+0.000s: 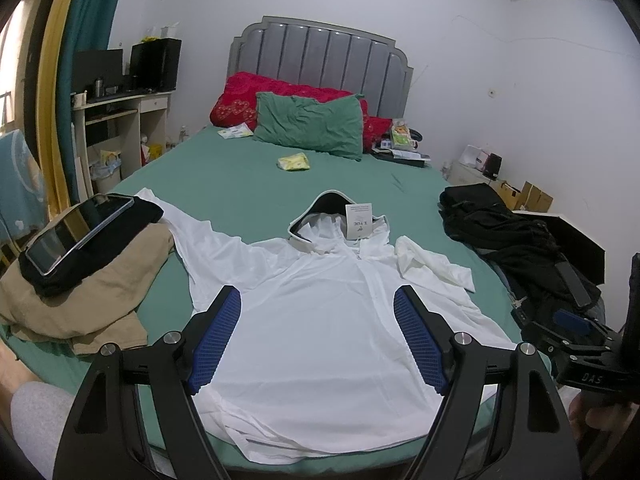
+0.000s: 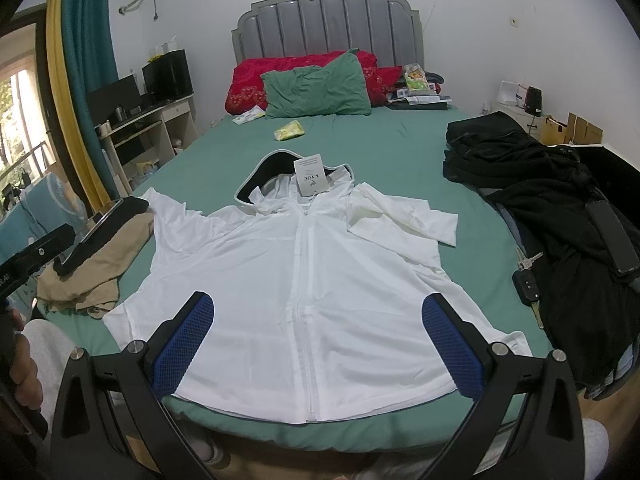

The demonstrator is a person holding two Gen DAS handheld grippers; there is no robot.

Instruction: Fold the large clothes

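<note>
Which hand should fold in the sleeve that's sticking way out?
Probably the left. The straight sleeve lies toward the tan clothes, on the left gripper's side. The right gripper is nearer the other sleeve, already bent in. Both hang open above the jacket.

We are holding the right gripper (image 2: 318,334) with its blue-padded fingers (image 2: 184,346) spread wide and gripping nothing, above the near hem of the white hooded jacket (image 2: 288,280). The jacket is lying front-up on the green bed (image 2: 400,160), zipper running away from us, its hood (image 2: 276,172) at the far end carrying a paper tag (image 2: 310,179). Its right sleeve (image 2: 404,216) is lying folded inward. A tan garment (image 2: 100,264) is sitting to the left, a black clothes pile (image 2: 560,208) to the right, with keys (image 2: 528,276) lying just beside that pile. Part of the left gripper (image 2: 28,260) is showing at the left edge.
</note>
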